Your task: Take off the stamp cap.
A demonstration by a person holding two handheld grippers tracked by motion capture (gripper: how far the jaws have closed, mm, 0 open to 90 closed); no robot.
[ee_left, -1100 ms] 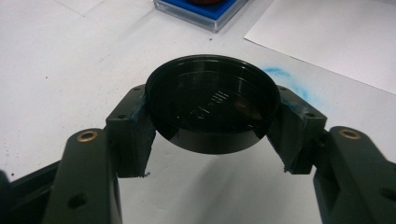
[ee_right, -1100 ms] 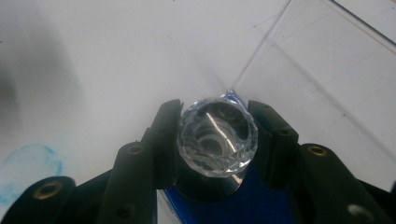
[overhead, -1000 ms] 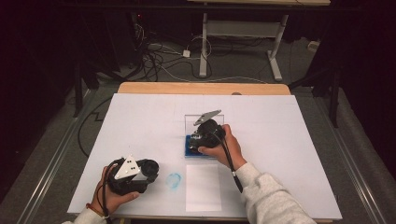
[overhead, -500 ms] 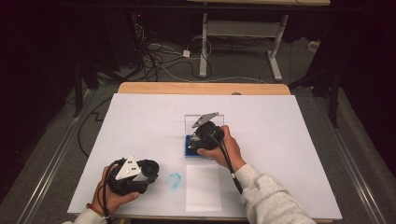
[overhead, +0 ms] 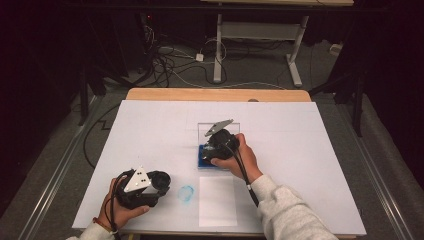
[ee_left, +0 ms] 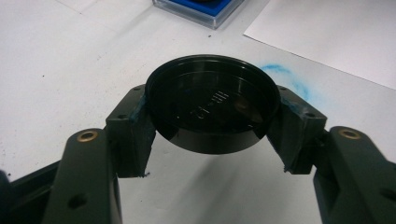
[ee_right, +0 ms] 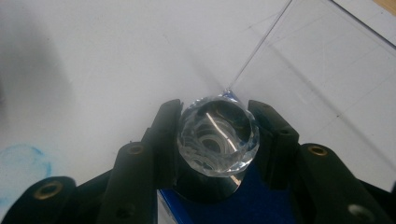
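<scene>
A dark room with cables on the floor surrounds a wooden table point(overhead: 215, 94) covered by a large white sheet point(overhead: 150, 130); a smaller white paper rectangle point(overhead: 217, 201) lies near the front edge, and a smudge of blue powder point(overhead: 186, 194) lies just to its left. The left gripper point(overhead: 161, 181) rests at the front left of the sheet, beside the smudge; its fingers point(ee_left: 133, 126) are closed on a round, shallow black plastic lid point(ee_left: 212, 100), gripping it at both sides of its rim, with the lid held level above the sheet. The right gripper point(overhead: 212, 145) stands near the middle of the table over a clear plastic box with a blue lining point(overhead: 205, 161); its fingers point(ee_right: 163, 135) clasp a faceted clear glass stopper point(ee_right: 218, 135) on either side; the stopper sits atop a dark round body point(ee_right: 208, 184) set in the blue lining; the box's clear lid point(ee_right: 327, 79) stands open behind it.
</scene>
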